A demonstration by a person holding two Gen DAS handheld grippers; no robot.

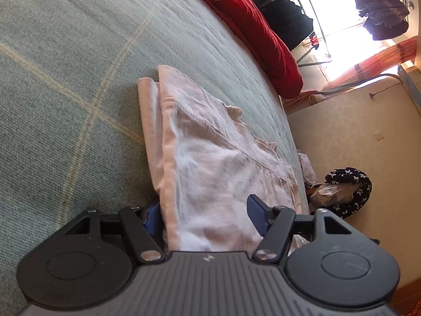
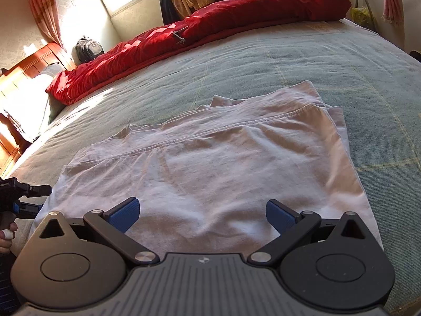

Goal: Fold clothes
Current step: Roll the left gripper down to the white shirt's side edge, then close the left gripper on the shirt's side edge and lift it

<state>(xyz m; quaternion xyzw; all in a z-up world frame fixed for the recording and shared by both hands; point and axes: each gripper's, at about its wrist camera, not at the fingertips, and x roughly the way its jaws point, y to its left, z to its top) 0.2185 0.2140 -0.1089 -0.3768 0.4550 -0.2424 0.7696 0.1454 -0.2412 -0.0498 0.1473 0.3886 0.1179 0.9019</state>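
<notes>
A pale pink-white garment (image 1: 210, 152) (image 2: 210, 163) lies folded in flat layers on the green checked bed cover (image 1: 65, 79) (image 2: 289, 60). My left gripper (image 1: 202, 208) is at the garment's side edge, jaws apart, with the cloth's folded edge between them. One blue pad (image 1: 152, 214) is half hidden behind the fold and the other pad (image 1: 256, 210) rests over the cloth. In the right wrist view the left gripper (image 2: 31, 197) shows at the garment's left border, held by a hand (image 2: 6, 234). My right gripper (image 2: 202, 205) hovers open over the near edge of the garment, gripping nothing.
A red quilt (image 1: 257, 31) (image 2: 210, 31) lies bunched along the far side of the bed. Beyond it are a backpack (image 2: 86, 48), a wooden headboard (image 2: 23, 65) and hanging clothes (image 1: 381, 8) by a bright window. A dark star-patterned bag (image 1: 347, 187) sits on the floor past the bed's edge.
</notes>
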